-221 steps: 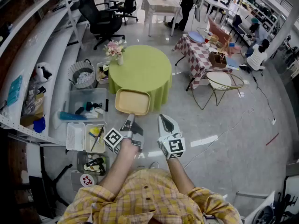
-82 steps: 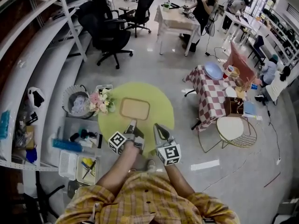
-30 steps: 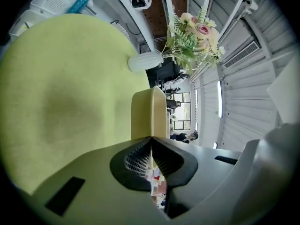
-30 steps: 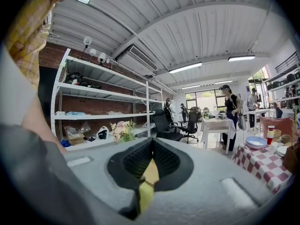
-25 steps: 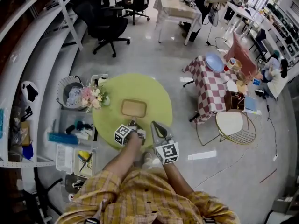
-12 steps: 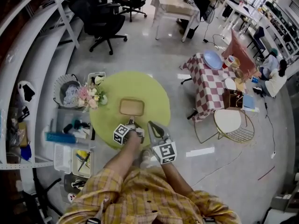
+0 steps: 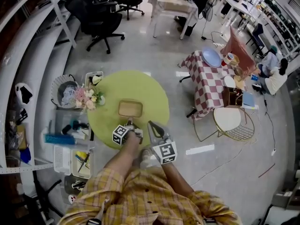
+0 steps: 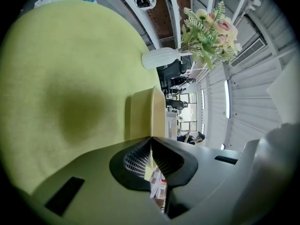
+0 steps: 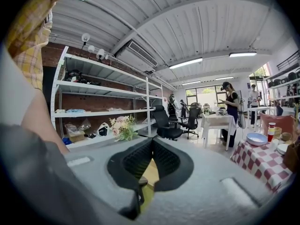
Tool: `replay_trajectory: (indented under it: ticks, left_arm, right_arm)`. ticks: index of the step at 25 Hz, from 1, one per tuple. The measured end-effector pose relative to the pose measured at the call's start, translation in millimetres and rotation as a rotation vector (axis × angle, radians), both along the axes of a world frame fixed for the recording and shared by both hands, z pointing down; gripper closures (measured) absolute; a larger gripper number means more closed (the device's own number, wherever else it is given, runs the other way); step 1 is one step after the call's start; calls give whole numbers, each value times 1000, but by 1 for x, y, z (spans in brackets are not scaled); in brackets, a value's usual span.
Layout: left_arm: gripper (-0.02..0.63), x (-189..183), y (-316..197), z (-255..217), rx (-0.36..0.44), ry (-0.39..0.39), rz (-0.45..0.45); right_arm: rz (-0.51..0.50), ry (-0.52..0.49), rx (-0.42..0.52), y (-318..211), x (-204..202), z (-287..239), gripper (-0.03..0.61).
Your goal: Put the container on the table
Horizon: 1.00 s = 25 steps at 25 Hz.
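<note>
The container [image 7: 130,108] is a shallow tan tray lying flat near the middle of the round green table [image 7: 152,90]. My left gripper [image 7: 130,122] is at its near edge, shut on the rim. In the left gripper view the container [image 8: 147,109] runs away from the left gripper [image 8: 150,139], resting on the green cloth [image 8: 70,88]. My right gripper [image 7: 151,124] hovers just right of the left one, over the table's near edge, shut and holding nothing. The right gripper view shows the right gripper [image 9: 152,142] with its jaws meeting at the tips.
A white vase of flowers [image 7: 87,98] stands at the table's left edge, also seen as flowers [image 8: 209,27] in the left gripper view. Bins and a basket [image 7: 65,90] crowd the floor at left. A checkered table [image 7: 211,78] and a wire chair [image 7: 232,123] stand at right.
Over the earlier frames the container was carried to the green table and set down on it. In the last second the grippers and container hardly move; only the view drifts.
</note>
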<state>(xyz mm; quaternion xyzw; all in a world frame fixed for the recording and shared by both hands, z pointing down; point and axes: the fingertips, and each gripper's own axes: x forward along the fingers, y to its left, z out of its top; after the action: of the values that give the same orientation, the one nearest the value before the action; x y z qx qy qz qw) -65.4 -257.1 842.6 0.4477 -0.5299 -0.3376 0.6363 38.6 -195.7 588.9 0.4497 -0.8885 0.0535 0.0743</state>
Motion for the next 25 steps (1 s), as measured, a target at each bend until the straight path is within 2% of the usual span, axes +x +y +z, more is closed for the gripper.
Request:
replay_trajectory:
  ticks: [13, 19, 21, 25]
  left_arm:
    - [600, 8, -3, 11, -11, 27, -3]
    - [585, 10, -2, 14, -20, -51, 75]
    - [554, 8, -1, 15, -31, -58, 85]
    - [538, 5, 0, 15, -46, -67, 89]
  right_arm:
    - [-9, 6, -6, -2, 0, 3, 581]
    - [-8, 3, -13, -2, 4, 6, 581]
    - [-7, 3, -14, -2, 3, 6, 581]
    - [-6, 5, -11, -1, 3, 3, 581]
